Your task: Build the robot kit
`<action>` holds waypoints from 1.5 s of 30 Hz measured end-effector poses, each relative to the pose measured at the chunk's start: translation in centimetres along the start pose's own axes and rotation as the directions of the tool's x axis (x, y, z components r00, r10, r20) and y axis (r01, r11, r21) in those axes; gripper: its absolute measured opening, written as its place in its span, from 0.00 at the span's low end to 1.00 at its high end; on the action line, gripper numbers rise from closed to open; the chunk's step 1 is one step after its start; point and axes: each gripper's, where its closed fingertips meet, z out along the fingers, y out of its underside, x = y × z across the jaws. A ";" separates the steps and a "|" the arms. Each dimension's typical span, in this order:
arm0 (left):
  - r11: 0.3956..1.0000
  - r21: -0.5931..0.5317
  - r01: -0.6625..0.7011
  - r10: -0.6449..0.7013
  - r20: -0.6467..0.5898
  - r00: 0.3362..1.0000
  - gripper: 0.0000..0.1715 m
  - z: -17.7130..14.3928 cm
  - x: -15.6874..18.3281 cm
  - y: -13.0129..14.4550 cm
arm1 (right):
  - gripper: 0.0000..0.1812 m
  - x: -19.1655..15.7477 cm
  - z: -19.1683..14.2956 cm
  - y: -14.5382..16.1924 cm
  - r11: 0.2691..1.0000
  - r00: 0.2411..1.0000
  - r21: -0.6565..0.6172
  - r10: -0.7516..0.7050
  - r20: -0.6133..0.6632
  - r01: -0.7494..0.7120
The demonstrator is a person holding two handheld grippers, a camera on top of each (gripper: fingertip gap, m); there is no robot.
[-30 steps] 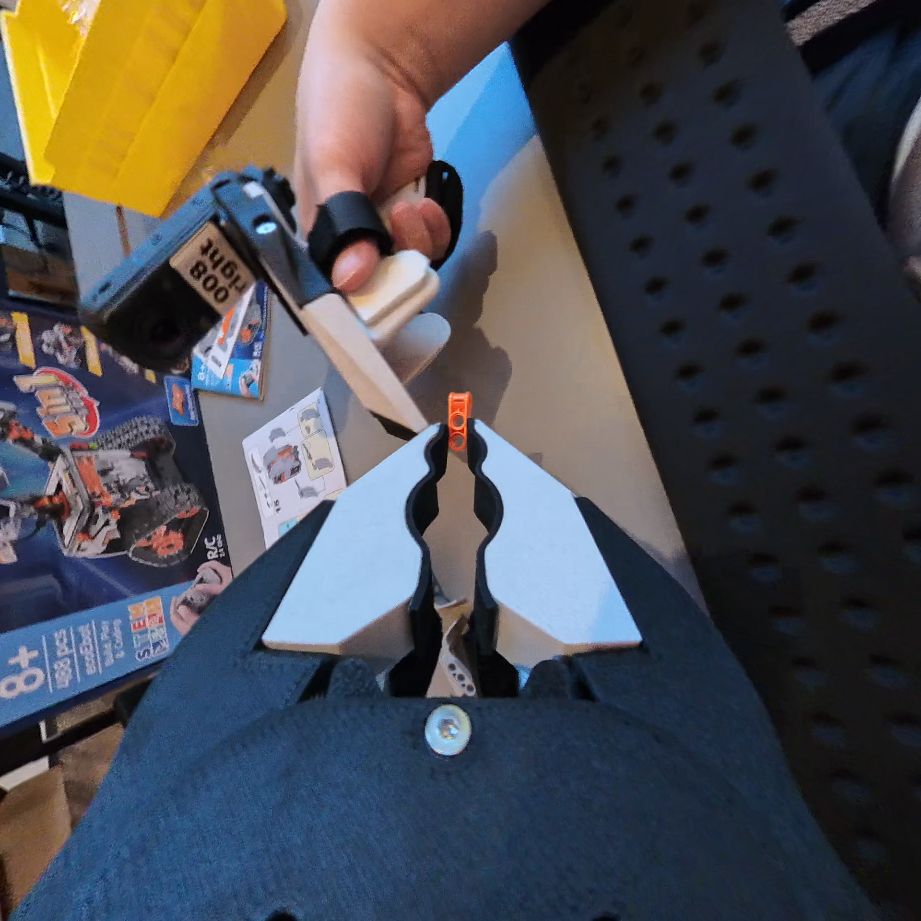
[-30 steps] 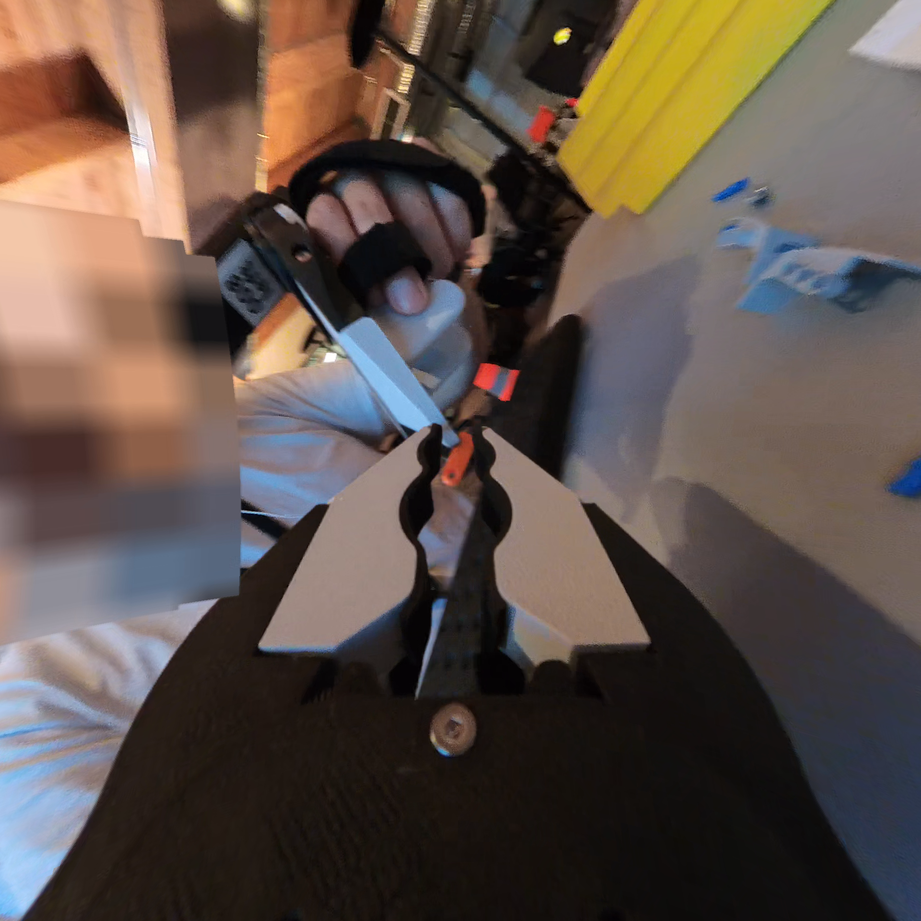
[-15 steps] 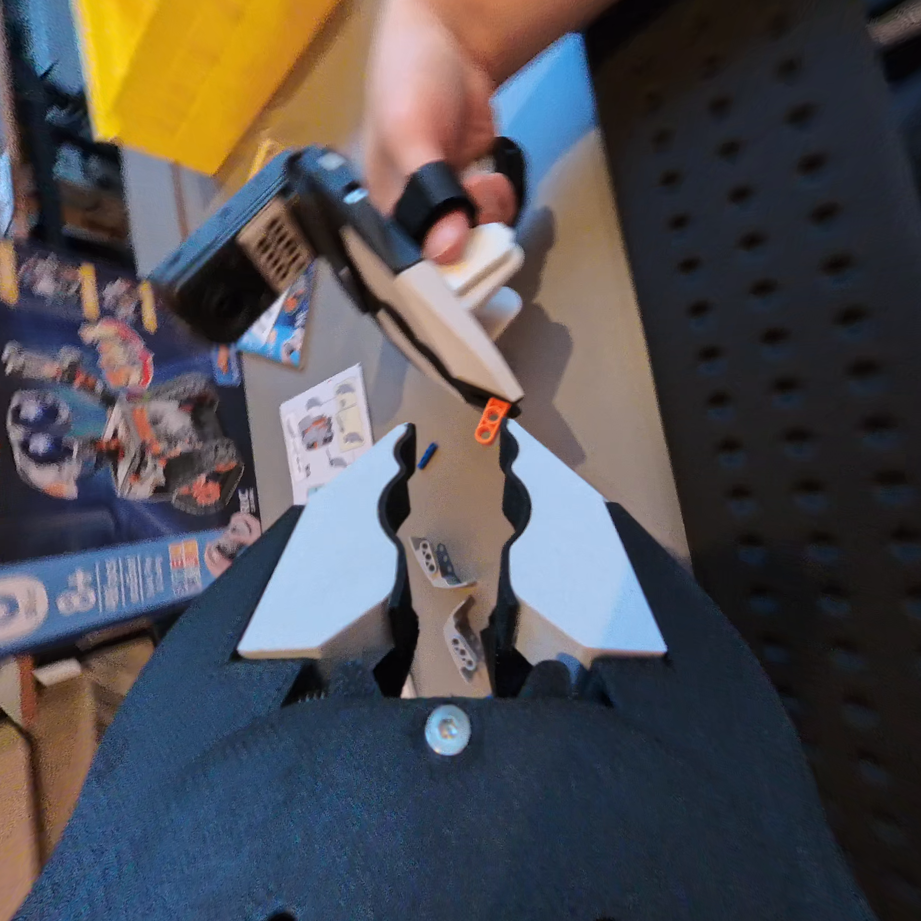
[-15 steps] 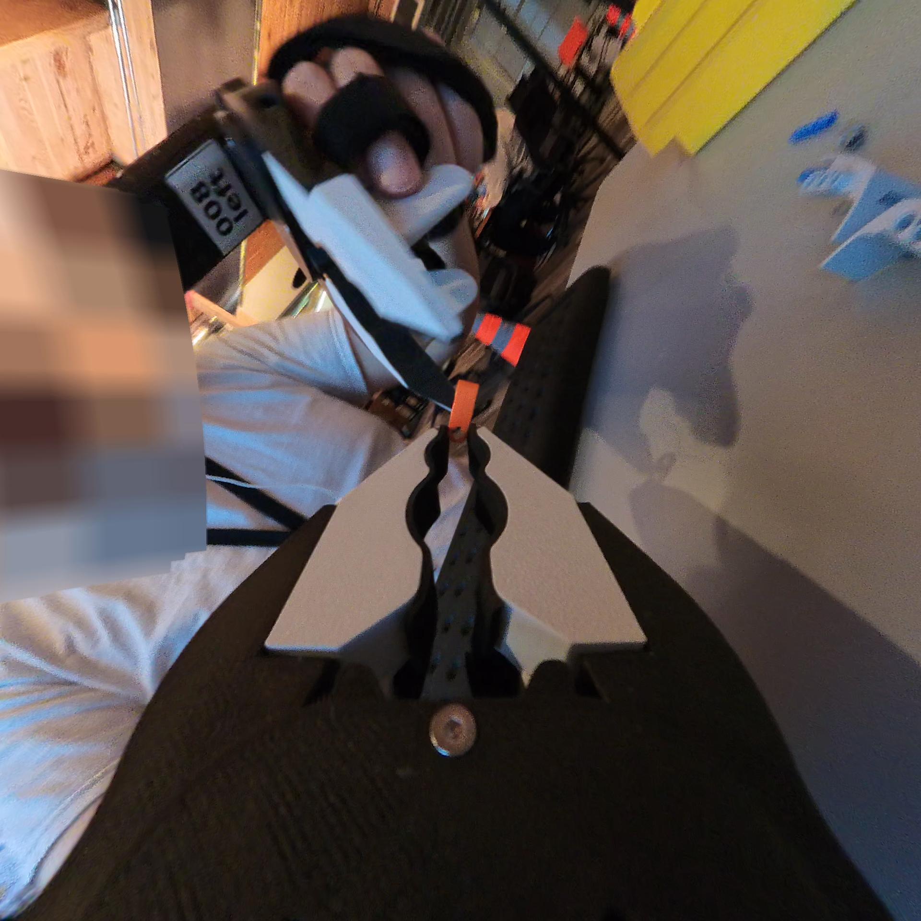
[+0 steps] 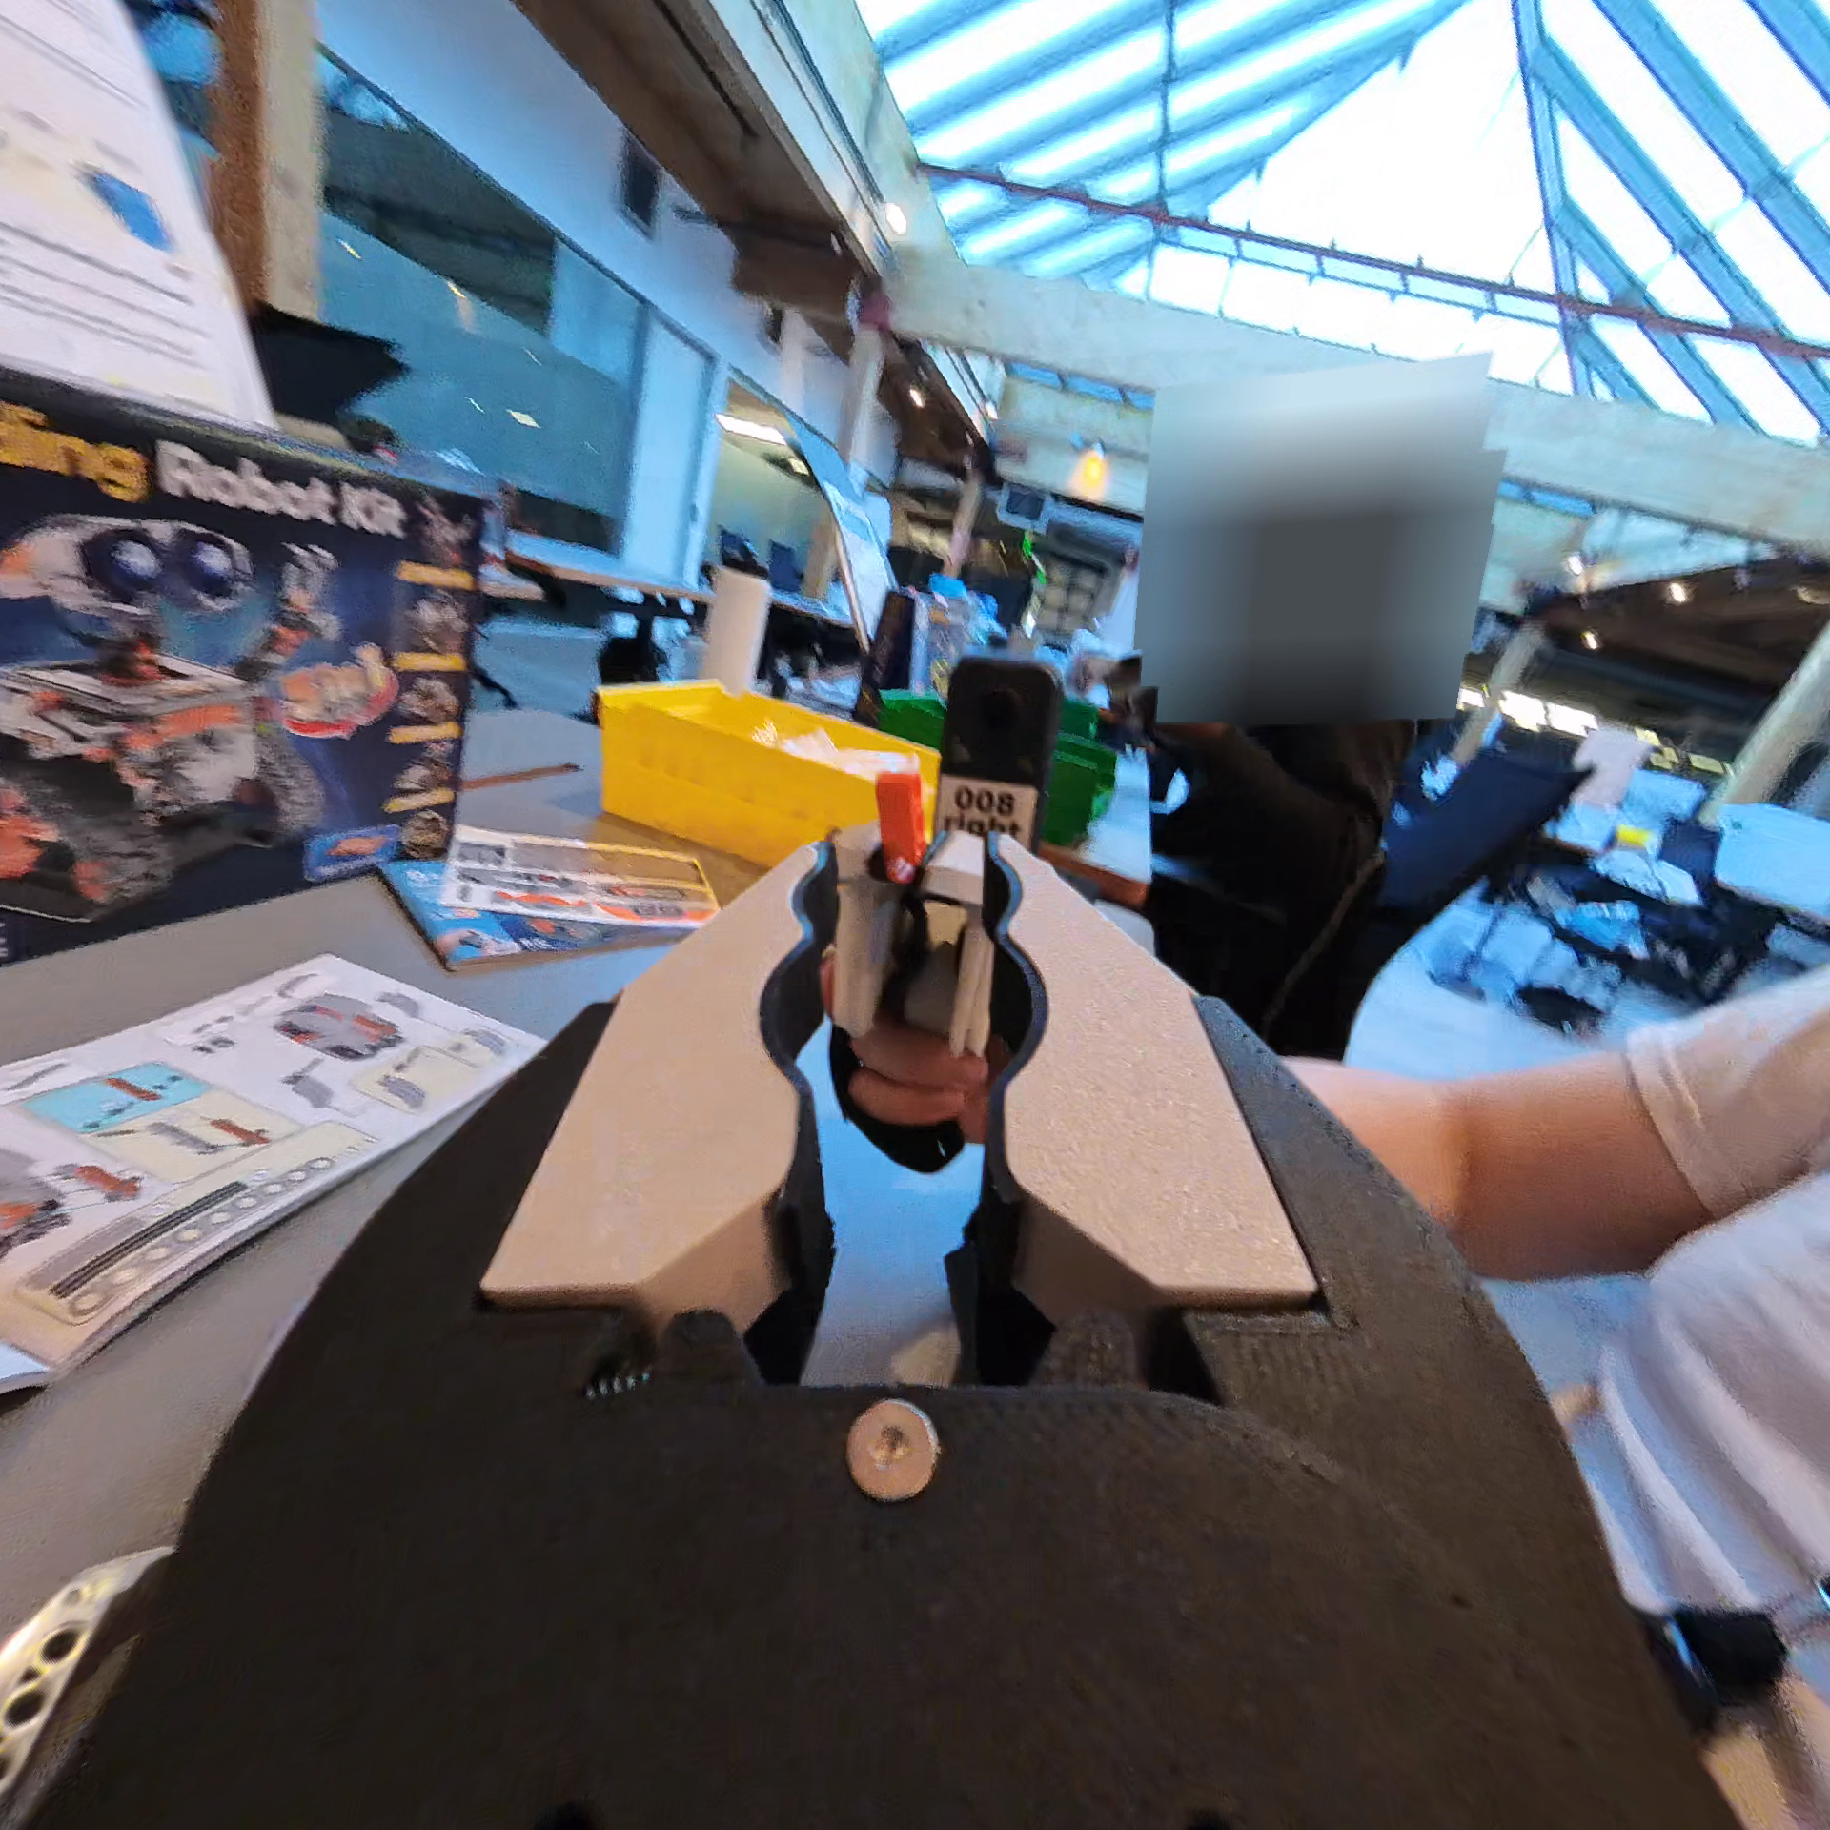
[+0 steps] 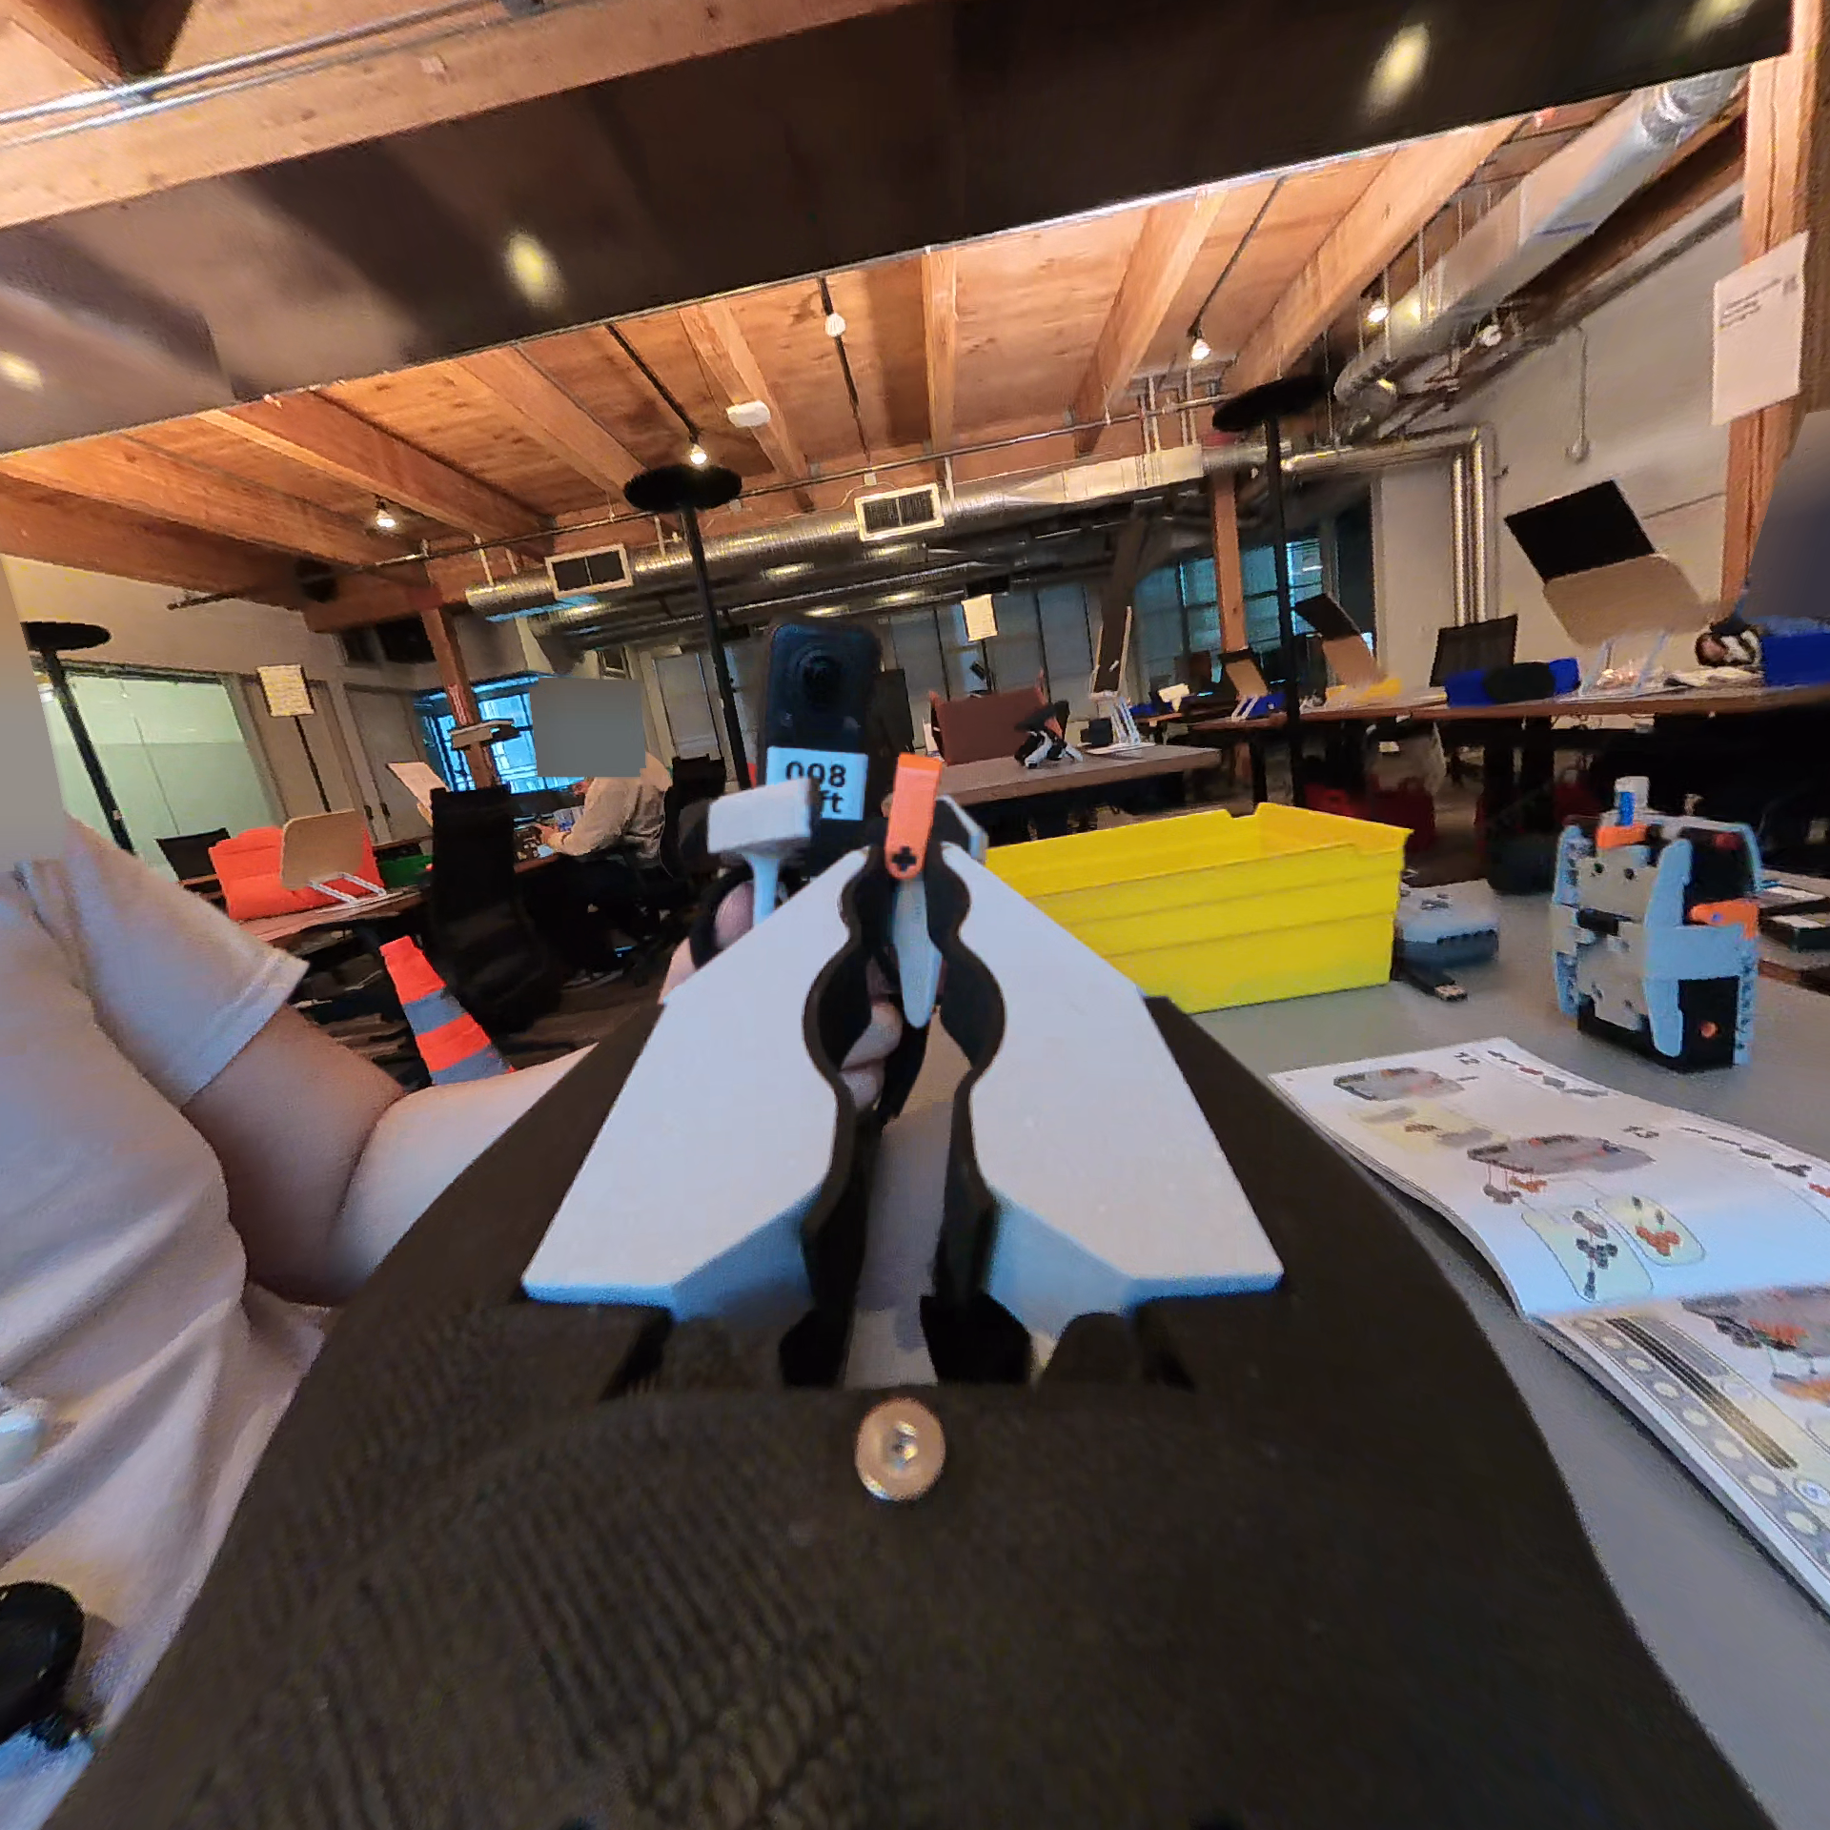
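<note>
My right gripper [image 6: 906, 866] is shut on a small orange toy-brick beam [image 6: 909, 822], which sticks up from its fingertips. The beam also shows in the left wrist view [image 5: 899, 827], held by the right gripper straight ahead. My left gripper [image 5: 911, 862] is open and empty, with its jaws on either side of the right gripper's tips and not touching them. The two grippers face each other tip to tip above the grey table [image 5: 149, 1436]. The left gripper's fingers [image 6: 761, 822] show spread apart in the right wrist view.
A yellow bin [image 6: 1208, 911] stands on the table, also in the left wrist view [image 5: 733, 782]. A partly built grey toy robot [image 6: 1644, 941] and an instruction leaflet [image 6: 1584, 1169] lie right. A toy kit box [image 5: 218, 673] stands left. The holder's arm [image 5: 1485, 1139] reaches in. Only a small space, under 4 cm, lies between the two pairs of fingers. Left tips and right tips are each some 35 cm from the partly built grey toy robot [image 6: 1644, 941].
My left gripper opened and let go of the orange beam; my right gripper now holds it. Both grippers swung up from looking down at the table to level, facing each other.
</note>
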 end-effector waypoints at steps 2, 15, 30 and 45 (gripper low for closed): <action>0.999 -0.036 -0.038 0.039 0.008 0.999 0.14 0.5 0.0 0.6 | 0.03 -0.1 0.1 0.4 1.000 1.000 -0.019 -0.010 0.010 0.010; 0.959 -0.134 -0.250 0.258 0.051 0.965 0.04 0.8 -1.4 2.2 | 0.03 1.1 -0.6 2.6 0.982 0.994 -0.154 -0.109 -0.008 0.106; 0.364 -0.695 -0.620 0.805 -0.100 0.585 0.05 -0.7 -4.5 1.8 | 0.11 1.4 -0.9 3.3 0.492 0.647 -0.569 -0.756 0.095 0.659; -0.039 -0.717 -0.696 0.942 -0.258 0.213 0.04 0.1 -4.0 0.7 | 0.07 2.2 0.8 0.6 0.311 0.519 -0.646 -0.841 0.156 0.697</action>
